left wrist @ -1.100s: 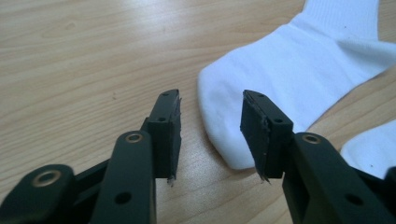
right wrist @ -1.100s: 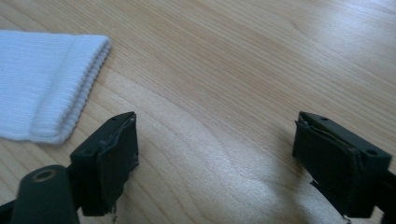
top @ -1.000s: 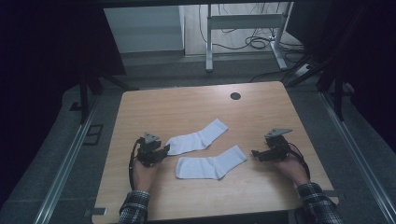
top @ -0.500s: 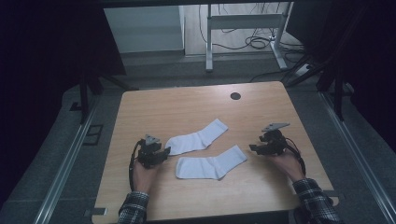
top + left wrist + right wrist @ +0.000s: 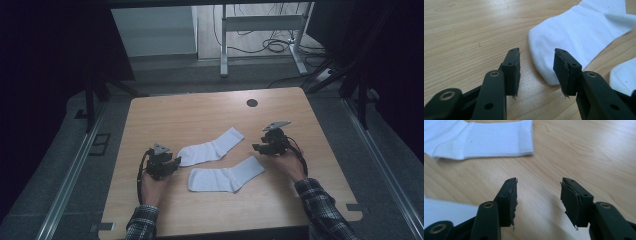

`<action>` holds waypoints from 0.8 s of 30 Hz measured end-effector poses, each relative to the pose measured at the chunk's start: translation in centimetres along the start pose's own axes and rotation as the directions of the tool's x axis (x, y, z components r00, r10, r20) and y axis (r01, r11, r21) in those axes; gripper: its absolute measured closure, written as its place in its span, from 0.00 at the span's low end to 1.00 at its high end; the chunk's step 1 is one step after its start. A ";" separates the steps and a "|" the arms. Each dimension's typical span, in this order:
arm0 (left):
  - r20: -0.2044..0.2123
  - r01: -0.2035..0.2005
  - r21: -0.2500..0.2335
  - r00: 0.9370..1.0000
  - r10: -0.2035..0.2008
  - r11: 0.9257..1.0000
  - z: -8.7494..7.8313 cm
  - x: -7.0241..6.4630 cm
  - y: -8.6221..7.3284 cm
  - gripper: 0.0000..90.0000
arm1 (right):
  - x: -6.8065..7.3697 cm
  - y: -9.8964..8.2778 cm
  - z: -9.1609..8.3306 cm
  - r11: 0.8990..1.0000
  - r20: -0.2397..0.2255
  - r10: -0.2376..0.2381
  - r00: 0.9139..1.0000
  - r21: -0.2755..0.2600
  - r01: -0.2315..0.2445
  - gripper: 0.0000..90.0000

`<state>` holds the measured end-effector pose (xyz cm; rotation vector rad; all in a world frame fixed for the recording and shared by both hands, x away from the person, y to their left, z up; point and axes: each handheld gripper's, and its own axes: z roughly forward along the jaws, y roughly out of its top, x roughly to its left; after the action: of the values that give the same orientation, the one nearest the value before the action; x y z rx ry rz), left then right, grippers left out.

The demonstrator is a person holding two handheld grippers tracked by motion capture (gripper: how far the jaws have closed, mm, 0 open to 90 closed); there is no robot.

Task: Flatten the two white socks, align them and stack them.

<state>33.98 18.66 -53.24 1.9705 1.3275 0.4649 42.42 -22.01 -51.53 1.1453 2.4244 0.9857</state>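
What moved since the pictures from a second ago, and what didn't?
The right gripper slid forward and a little inward along the table, toward the cuff of the far sock. Its fingers are open and hold nothing. The left gripper, open at the far sock's toe, barely moved. Both socks, including the near sock, lie flat where they were.

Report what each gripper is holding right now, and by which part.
Nothing is held. The left gripper is open at the toe of the far sock; the right gripper is open over bare table.
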 end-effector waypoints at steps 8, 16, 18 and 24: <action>-0.001 -0.008 0.002 1.000 0.008 1.000 0.1 0.1 0.0 0.62 | 1.4 2.7 2.9 1.000 0.020 -0.027 0.999 -0.004 0.027 0.57; 0.000 -0.013 0.014 1.000 0.013 1.000 0.5 -0.1 0.0 0.62 | 1.7 4.3 4.6 1.000 0.035 -0.025 0.999 -0.012 0.025 0.58; -0.002 -0.011 0.019 1.000 0.011 1.000 0.6 -0.1 0.0 0.62 | 1.8 4.5 5.1 1.000 0.039 -0.025 0.999 -0.007 0.025 0.59; 0.008 -0.006 0.034 1.000 0.005 0.999 1.0 0.0 -0.1 0.70 | 2.3 4.3 6.4 0.999 0.035 -0.044 0.998 0.008 0.044 0.75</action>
<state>34.55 18.33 -54.03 2.0026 1.3337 0.4392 46.63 -15.39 -53.13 1.0977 2.4165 0.9364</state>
